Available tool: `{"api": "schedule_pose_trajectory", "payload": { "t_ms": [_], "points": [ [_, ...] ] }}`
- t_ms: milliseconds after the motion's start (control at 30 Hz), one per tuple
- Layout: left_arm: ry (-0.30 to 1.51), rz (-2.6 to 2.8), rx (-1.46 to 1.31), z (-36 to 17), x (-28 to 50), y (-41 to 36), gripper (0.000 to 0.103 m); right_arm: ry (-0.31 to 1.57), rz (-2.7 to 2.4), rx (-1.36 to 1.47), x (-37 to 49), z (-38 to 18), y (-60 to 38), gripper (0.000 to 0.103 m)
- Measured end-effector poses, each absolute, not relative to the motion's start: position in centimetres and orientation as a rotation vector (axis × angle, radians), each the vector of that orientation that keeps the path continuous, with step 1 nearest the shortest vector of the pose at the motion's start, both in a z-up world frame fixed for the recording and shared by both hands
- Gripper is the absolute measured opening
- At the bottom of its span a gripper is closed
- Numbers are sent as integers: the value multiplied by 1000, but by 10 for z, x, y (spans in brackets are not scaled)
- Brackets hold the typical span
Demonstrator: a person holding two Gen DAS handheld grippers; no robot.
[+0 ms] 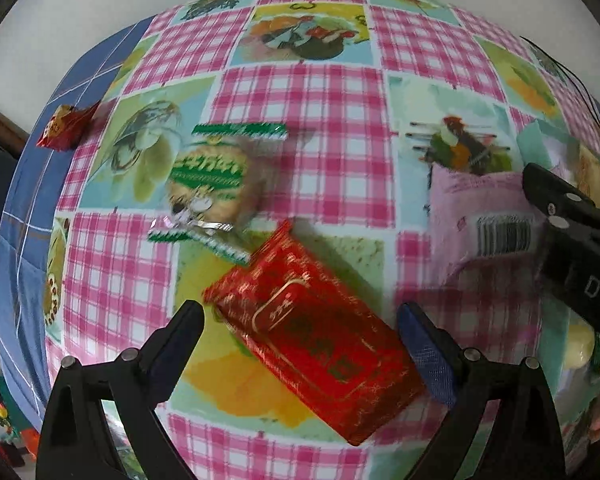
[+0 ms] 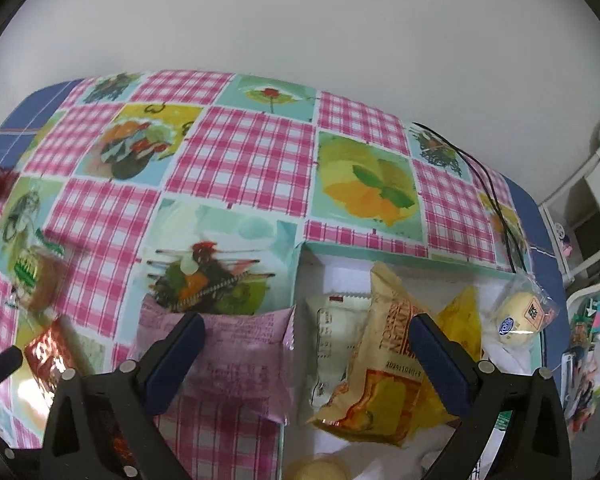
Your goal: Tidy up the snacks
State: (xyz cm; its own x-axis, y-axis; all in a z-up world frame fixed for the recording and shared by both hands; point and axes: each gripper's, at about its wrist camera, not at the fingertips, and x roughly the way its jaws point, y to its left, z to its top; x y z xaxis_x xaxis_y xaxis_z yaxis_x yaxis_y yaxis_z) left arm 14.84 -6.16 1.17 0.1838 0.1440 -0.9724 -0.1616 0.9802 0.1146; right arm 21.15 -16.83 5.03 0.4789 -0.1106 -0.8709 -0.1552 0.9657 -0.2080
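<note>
Beside a shallow box (image 2: 380, 249) already loaded with wrapped snacks, two handheld tongs work over a pink-checked tablecloth (image 1: 308, 128). Left of the box, the left gripper (image 1: 300, 316) hangs with its jaws spread wide on either side of a red foil packet (image 1: 316, 344), holding nothing; whether its fingers touch the foil cannot be told. Further left of the box lie a round biscuit in a green-striped clear wrapper (image 1: 212, 184) and, near the far table edge, a small red snack (image 1: 66, 126). A pink packet (image 2: 236, 360) lies just against the box's left wall, and the right gripper (image 2: 304, 340) hovers above that wall, jaws equally wide and empty, one finger over the pink packet and the other over a yellow pastry bag (image 2: 380, 360) inside the box. A cream bun in clear wrap (image 2: 520, 316) sits in the box's right side. The red packet lies skewed across the left jaws, so a pinch now would likely catch a corner and let the slick foil twist free. With the two tongs working near each other beside the box, a hurried carry risks a collision or knocking the pink packet.
</note>
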Motion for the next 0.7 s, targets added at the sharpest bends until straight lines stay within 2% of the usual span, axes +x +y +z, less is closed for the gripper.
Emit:
{"api": "schedule_pose_trajectory", "payload": {
  "t_ms": [300,700],
  "points": [
    [1378,278,-14,20,120,-22,97,1124,64,-322,196,49,-157,103],
    [1375,339,-90,9,118,48,97,1060,247,-211,203,52,-134,102]
  ]
}}
